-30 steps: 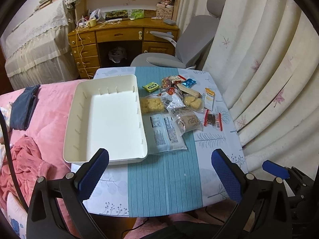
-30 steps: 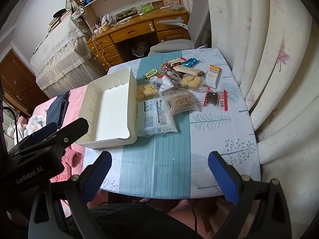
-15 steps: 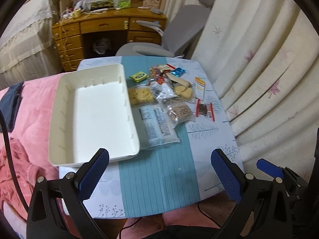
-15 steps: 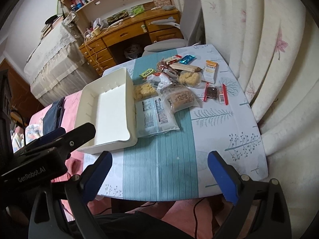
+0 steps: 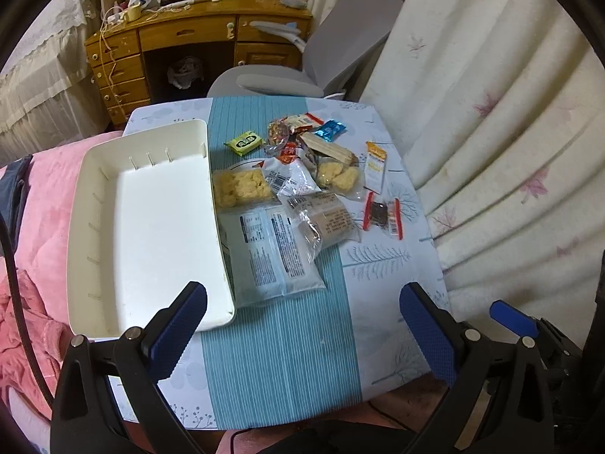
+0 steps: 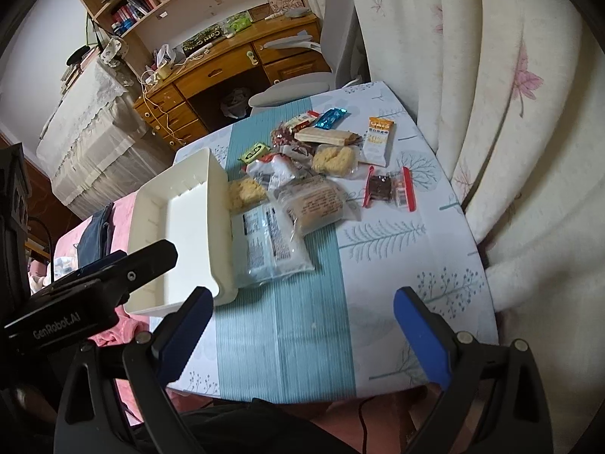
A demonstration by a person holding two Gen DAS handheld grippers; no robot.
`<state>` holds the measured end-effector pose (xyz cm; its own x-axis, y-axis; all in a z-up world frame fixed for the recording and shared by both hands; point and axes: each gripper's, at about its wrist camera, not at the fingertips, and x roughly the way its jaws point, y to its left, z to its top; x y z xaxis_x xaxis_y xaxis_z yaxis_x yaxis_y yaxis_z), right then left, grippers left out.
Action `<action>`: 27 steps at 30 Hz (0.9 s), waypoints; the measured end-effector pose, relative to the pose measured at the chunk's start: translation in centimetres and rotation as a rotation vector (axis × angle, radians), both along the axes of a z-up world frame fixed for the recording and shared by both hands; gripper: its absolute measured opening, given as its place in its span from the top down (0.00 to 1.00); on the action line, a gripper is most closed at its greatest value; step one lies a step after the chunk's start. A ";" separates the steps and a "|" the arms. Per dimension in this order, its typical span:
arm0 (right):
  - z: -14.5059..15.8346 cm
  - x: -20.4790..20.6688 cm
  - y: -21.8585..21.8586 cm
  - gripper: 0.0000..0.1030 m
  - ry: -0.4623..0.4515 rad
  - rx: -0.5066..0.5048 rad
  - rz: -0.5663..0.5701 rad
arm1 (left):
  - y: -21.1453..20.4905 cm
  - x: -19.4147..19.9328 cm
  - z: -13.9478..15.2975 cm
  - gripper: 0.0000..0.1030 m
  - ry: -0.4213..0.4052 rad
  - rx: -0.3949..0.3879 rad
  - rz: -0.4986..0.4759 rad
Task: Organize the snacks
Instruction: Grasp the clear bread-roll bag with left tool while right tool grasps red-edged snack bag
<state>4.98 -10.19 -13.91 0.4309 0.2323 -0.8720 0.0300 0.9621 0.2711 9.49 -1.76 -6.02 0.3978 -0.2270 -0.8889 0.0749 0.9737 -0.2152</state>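
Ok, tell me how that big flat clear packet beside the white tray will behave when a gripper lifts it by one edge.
The big clear packet will probably sag, since it lies flat and thin like soft film. Its glossy, crinkled wrapper may slip between the pads. It leans against the white tray and sits under the brown bread packet, so lifting may drag that along.

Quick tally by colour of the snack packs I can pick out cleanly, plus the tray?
White tray: 1
Yellow puffed-snack packs: 2
Green packet: 1
Blue foil packet: 1
Large white pack: 1
Brown bread pack: 1
Orange-and-white packet: 1
Red-edged dark packet: 1
Total: 9, tangled middle packets uncounted.
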 end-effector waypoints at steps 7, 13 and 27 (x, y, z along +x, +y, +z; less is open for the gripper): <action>-1.8 4.9 -3.2 0.06 0.073 0.024 0.026 | -1.6 4.2 -2.3 0.02 0.113 0.020 0.094; -4.7 9.2 -5.3 0.06 0.138 0.032 0.050 | -3.8 7.5 -5.2 0.02 0.231 0.051 0.151; -13.4 16.8 -9.3 0.11 0.241 0.067 0.044 | -8.0 13.8 -11.9 0.02 0.430 0.107 0.265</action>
